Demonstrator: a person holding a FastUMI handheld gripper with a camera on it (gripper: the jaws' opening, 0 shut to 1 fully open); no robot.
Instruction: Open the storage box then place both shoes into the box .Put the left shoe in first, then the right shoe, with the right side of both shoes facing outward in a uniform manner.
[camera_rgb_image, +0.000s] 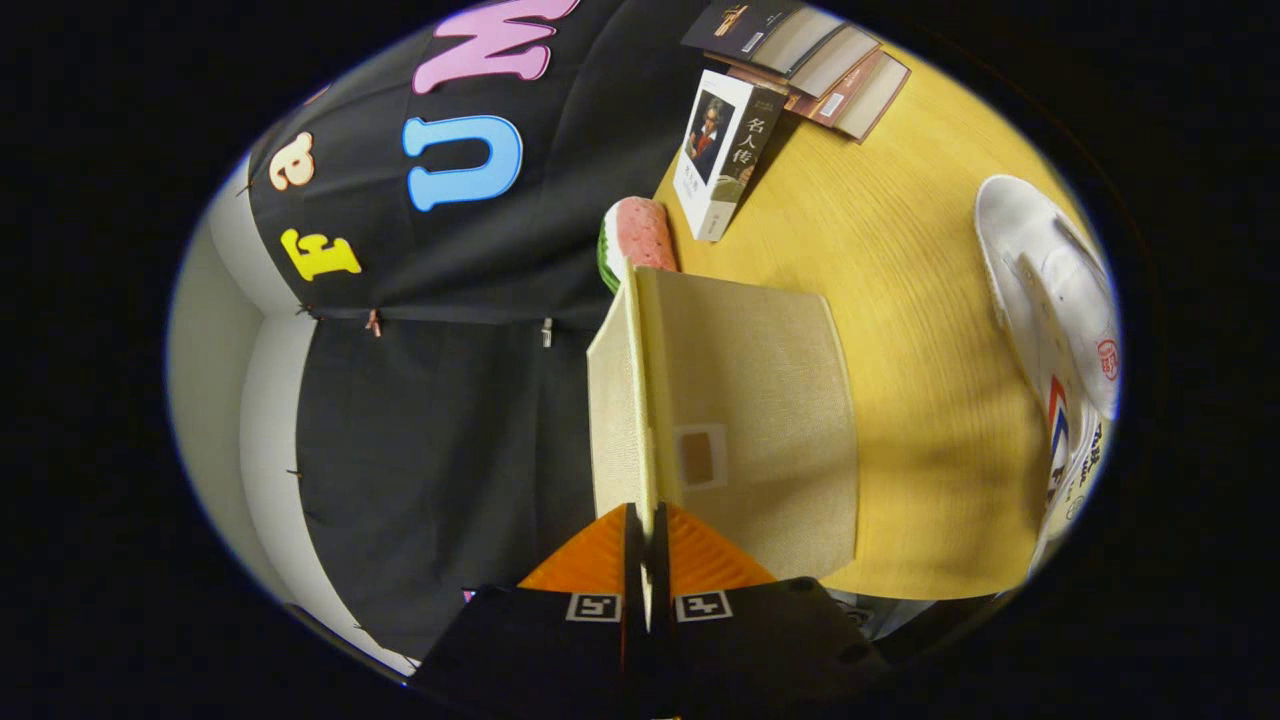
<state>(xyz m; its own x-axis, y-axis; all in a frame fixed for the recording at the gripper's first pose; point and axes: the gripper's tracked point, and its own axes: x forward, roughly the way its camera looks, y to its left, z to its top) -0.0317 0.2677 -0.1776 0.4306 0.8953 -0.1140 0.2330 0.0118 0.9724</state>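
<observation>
Both tool (646, 560) fingers pinch the beige box lid (740, 420), its long edge running straight ahead

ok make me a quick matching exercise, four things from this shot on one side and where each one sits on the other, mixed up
Things:
1. beige lid
2. white shoe
3. upright book
4. watermelon-slice toy

Places:
A. far end of the wooden table, standing by a row of flat books
B. pinched between the fingers of the gripper
C. just beyond the lid's far end
D. off to the side of the lid, on the table

Pairs: 1-B, 2-D, 3-A, 4-C
</observation>
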